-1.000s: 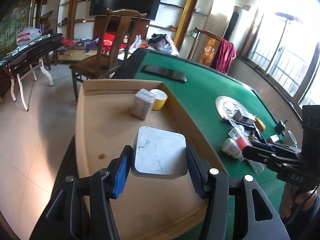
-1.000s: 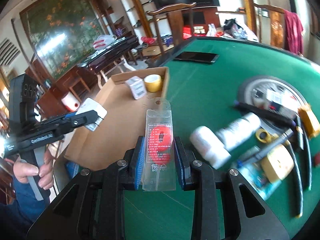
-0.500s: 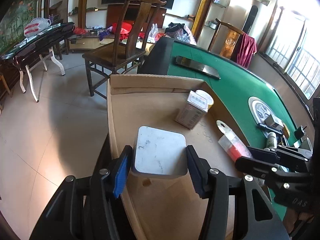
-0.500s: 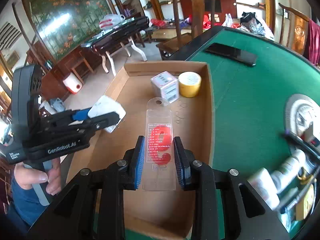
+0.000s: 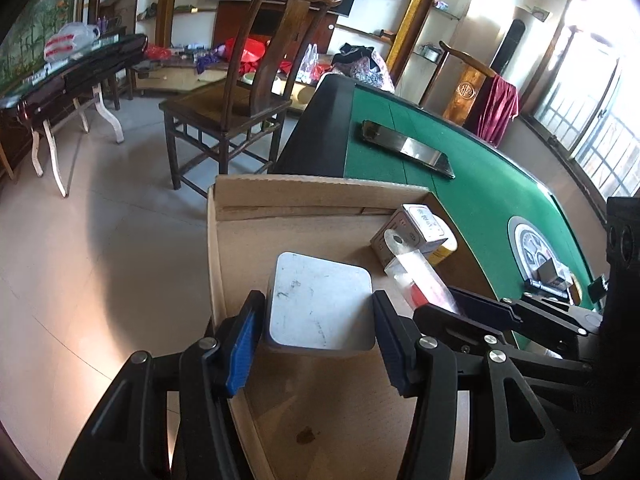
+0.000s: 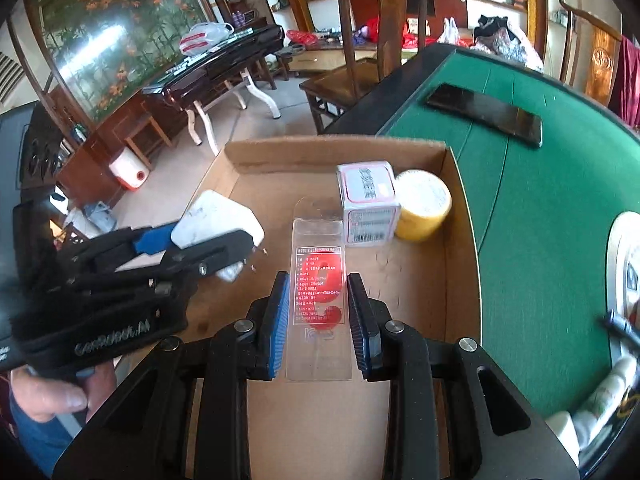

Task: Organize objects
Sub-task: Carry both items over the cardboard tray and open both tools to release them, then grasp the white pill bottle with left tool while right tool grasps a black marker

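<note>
Over the left part of an open cardboard box [image 5: 256, 200] [image 6: 460, 264], my left gripper [image 5: 318, 322] [image 6: 208, 240] is shut on a white square adapter [image 5: 320, 308] [image 6: 218, 222]. My right gripper [image 6: 318, 300] is shut on a clear blister pack with a red label [image 6: 320, 276] [image 5: 420, 280], held above the box floor near its middle. Inside the box at the far right stand a small white carton [image 6: 368, 200] [image 5: 416, 228] and a yellow tape roll [image 6: 424, 204] [image 5: 446, 246].
The box sits at the edge of a green felt table [image 6: 540, 208] [image 5: 492, 196] with a black phone [image 6: 484, 114] [image 5: 408, 148]. Loose bottles and tools [image 6: 592, 400] lie at the right. A wooden chair [image 5: 240, 96] stands behind the box. A hand [image 6: 52, 396] holds the left gripper.
Both grippers have moved left from above the felt and its clutter to over the box, carrying the adapter and the blister pack. Both grips are unchanged.
</note>
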`<action>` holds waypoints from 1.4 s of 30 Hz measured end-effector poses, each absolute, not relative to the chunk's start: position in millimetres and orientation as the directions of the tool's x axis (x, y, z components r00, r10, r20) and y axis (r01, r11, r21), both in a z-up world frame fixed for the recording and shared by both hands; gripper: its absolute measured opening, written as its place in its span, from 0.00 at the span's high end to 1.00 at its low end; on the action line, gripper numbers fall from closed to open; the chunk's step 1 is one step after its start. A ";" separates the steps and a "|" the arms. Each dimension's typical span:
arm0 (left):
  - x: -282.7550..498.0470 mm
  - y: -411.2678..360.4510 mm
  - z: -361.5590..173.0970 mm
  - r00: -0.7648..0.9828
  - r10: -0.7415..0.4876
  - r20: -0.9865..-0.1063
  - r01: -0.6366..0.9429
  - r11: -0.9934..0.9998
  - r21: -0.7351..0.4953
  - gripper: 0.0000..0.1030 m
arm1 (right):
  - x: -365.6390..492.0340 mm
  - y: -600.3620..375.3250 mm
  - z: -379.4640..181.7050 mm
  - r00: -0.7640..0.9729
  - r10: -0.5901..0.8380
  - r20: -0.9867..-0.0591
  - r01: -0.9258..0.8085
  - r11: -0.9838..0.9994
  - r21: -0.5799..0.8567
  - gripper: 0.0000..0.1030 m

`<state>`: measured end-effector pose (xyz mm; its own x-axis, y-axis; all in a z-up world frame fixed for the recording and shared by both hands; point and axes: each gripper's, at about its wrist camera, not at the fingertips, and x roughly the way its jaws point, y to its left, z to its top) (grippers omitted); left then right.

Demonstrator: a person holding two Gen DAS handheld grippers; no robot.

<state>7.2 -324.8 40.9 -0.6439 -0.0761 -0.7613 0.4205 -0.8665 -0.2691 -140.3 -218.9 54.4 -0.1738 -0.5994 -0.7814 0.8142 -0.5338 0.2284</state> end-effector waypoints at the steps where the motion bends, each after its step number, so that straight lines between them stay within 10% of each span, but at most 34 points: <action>1: 6.4 -328.2 41.3 -0.654 -0.062 -0.754 0.420 -0.858 -0.295 0.47 | -142.2 -221.4 54.3 -0.188 -0.600 -0.778 0.816 -0.536 0.216 0.73; 42: 31.5 -267.2 74.8 -0.779 0.091 -0.620 0.291 -0.824 -0.487 0.32 | -128.3 -148.0 54.6 -0.107 -0.689 -0.717 0.762 -0.520 0.386 0.72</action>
